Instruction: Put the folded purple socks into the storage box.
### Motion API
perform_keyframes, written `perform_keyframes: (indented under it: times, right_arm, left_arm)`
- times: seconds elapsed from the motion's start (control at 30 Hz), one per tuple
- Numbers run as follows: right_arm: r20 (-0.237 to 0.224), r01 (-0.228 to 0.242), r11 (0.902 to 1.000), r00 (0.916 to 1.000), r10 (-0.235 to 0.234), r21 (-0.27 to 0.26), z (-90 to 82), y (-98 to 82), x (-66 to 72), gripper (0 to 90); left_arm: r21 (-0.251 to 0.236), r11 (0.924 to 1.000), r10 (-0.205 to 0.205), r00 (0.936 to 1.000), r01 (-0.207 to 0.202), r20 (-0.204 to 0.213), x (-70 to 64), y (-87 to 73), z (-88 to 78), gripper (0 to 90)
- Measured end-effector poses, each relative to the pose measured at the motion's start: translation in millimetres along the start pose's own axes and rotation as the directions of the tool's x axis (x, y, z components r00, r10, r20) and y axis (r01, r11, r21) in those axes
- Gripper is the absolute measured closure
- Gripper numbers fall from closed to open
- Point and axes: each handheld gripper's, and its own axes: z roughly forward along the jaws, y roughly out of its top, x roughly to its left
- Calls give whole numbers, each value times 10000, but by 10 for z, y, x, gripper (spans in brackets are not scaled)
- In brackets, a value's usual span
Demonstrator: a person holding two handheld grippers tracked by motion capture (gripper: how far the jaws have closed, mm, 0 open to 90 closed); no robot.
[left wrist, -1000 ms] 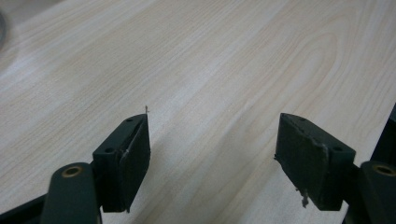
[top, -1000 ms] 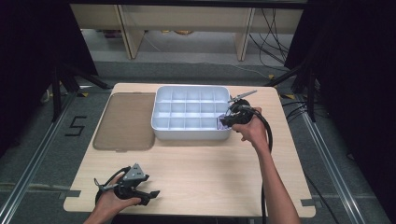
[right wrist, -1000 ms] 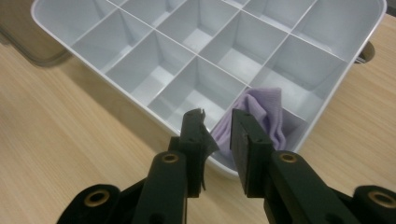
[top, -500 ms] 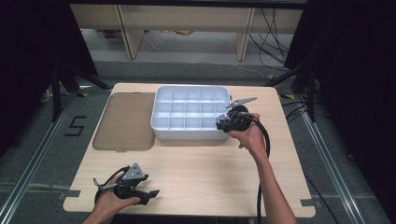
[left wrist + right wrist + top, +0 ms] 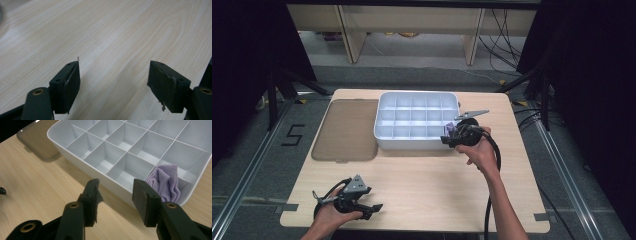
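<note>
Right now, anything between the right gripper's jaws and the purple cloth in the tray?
Just the white tray's near wall: right gripper open outside it, purple cloth in the corner compartment, per right gripper view.

A light wooden table (image 5: 422, 185) stands on a grey floor (image 5: 257, 165) marked with a black number 5 (image 5: 293, 135), with pale wooden shelving (image 5: 412, 20) behind, black curtains (image 5: 582, 75) at both sides and cables (image 5: 507, 30) on the floor.

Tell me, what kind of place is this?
Probably a lab or recording studio: a lone wooden table ringed by black curtains, loose cables on the floor, and a taped number beside the table.
</note>
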Motion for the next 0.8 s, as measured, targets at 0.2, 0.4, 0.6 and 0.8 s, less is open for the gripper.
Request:
perform_keyframes:
  times: [0.2, 0.4, 0.6, 0.8]
  right_arm:
    - [-67, -22, 9989, 10000, 19, -460, -7, -74, 54, 512]
    - [-81, -67, 9998, 9999, 65, -193, -32, -127, 133, 492]
    - [-268, 138, 9986, 9995, -152, -507, -26, -197, 195, 475]
    - [-630, 142, 9980, 9979, -181, -622, -18, -266, 271, 420]
  left_arm:
    - [-13, 9998, 179, 9998, -179, -53, 16, 9, -19, 256]
    - [-27, 9999, 164, 9998, -164, -57, 19, 9, -18, 256]
    - [-112, 9999, -31, 10000, 30, -94, 15, 5, -13, 257]
    - [-104, 9996, 244, 9996, -245, -121, 35, 12, -22, 257]
